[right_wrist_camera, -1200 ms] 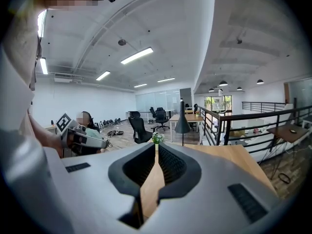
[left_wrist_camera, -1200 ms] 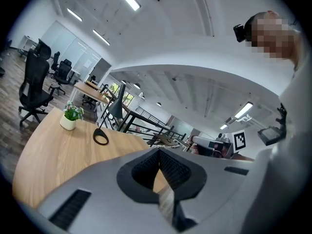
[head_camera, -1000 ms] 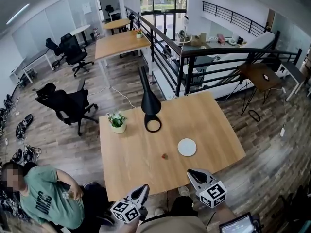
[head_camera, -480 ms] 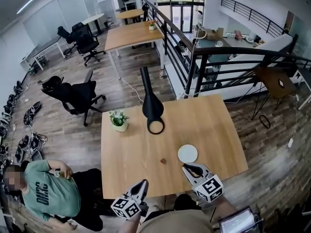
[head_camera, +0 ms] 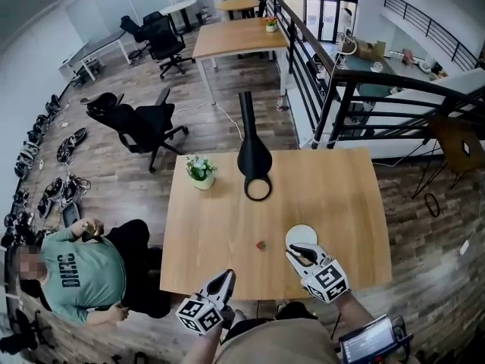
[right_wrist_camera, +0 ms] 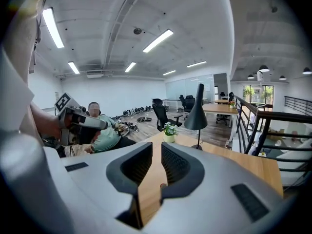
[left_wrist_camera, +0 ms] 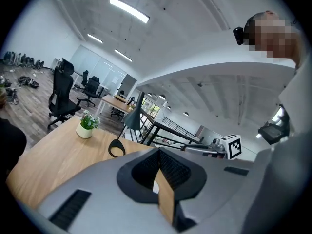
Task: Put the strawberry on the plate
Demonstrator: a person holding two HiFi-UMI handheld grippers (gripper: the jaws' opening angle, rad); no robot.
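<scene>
A small red strawberry (head_camera: 261, 245) lies on the wooden table (head_camera: 220, 226), just left of a round white plate (head_camera: 302, 234). My right gripper (head_camera: 295, 249) reaches over the table's front edge, its tips at the plate's near rim and to the right of the strawberry. Its jaws are opening, with a narrow gap and nothing between them (right_wrist_camera: 157, 146). My left gripper (head_camera: 227, 277) hovers at the front edge, nearer me than the strawberry, with its jaws together and nothing held (left_wrist_camera: 158, 152).
A black desk lamp (head_camera: 255, 156) and a small potted plant (head_camera: 201, 171) stand at the far side of the table. A person in a green shirt (head_camera: 76, 268) sits on the floor at the left. A black railing (head_camera: 364, 89) runs behind the table.
My right gripper has moved forward over the table to the plate's near rim, and its jaws have parted slightly. The table has shifted right and closer in the head view. The left gripper has barely moved.
</scene>
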